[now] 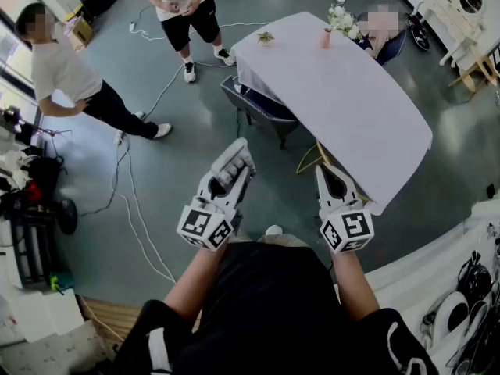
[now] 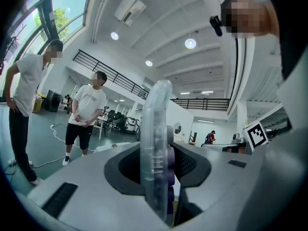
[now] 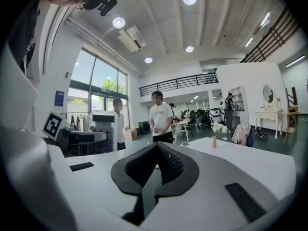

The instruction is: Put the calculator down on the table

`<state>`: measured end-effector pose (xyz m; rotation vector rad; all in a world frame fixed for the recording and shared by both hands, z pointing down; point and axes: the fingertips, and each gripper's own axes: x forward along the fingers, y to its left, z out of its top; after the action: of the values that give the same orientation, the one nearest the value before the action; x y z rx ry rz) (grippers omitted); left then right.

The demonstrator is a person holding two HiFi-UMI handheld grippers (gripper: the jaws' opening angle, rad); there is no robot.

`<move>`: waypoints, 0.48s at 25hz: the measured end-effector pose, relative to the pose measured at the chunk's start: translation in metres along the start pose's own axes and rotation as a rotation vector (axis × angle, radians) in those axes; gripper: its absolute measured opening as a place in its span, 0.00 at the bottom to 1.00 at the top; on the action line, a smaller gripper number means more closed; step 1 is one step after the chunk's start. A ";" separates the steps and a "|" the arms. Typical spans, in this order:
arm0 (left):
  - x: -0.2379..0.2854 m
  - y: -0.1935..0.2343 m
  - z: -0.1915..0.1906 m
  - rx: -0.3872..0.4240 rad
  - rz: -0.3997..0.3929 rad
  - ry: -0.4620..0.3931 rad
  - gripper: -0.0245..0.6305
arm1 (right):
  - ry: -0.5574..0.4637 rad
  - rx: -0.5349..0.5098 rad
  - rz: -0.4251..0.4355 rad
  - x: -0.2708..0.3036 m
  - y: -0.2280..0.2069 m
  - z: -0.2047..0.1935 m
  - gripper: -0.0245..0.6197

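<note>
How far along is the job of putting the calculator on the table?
Done: the calculator is already gripped, edge-on, in the jaws of the left gripper. In hand: it is held above the floor, short of the white-covered table. Left: reach the table, lower it, release. The right gripper is empty.

Legible text: none.
- Square black-and-white markers, on the cubes of the left gripper (image 1: 234, 166) at 7 o'clock and the right gripper (image 1: 326, 175) at 5 o'clock of the head view: patterns only.
- Calculator (image 1: 229, 162) keys: legends too small.
- Blue wall sign (image 3: 58, 98), 9 o'clock of the right gripper view: print unreadable.
</note>
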<state>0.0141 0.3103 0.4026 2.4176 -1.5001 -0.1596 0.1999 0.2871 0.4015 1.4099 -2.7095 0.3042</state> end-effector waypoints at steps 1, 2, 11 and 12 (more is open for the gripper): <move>0.000 -0.001 -0.001 0.001 0.000 -0.002 0.23 | 0.001 -0.002 0.002 -0.001 0.000 -0.001 0.03; 0.000 -0.002 -0.001 0.001 0.000 -0.004 0.23 | 0.001 -0.002 0.003 -0.001 -0.001 -0.002 0.03; -0.004 0.016 -0.010 -0.007 0.043 0.012 0.23 | 0.018 0.123 0.018 0.012 -0.012 -0.023 0.03; -0.003 0.019 -0.011 -0.010 0.047 0.015 0.23 | 0.021 0.121 0.022 0.016 -0.012 -0.024 0.03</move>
<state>-0.0012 0.3070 0.4185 2.3689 -1.5445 -0.1383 0.1997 0.2726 0.4295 1.3973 -2.7334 0.4894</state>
